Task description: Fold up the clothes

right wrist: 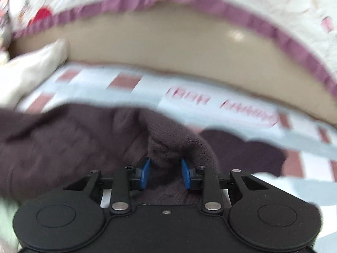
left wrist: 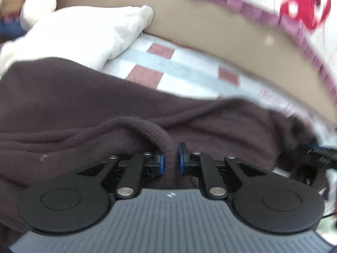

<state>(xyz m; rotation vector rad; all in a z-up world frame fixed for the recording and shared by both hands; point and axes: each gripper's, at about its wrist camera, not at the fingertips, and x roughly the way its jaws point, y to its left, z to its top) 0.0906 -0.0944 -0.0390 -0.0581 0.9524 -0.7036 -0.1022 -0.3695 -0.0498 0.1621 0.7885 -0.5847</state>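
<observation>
Left wrist view: left gripper (left wrist: 171,158) jaws pinch the sweater (left wrist: 63,109) hem; only here, a pillow (left wrist: 84,33). Right gripper (right wrist: 166,174) clamps bunched sweater (right wrist: 63,143).

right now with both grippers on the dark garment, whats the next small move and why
Probably carry both held edges together across the garment to start a fold. The left hand-held gripper pinches a ribbed edge of the dark brown garment, and the right hand-held gripper clamps a bunched fleece fold, with the rest lying on the checked sheet. Blur hides which edges these are.
</observation>
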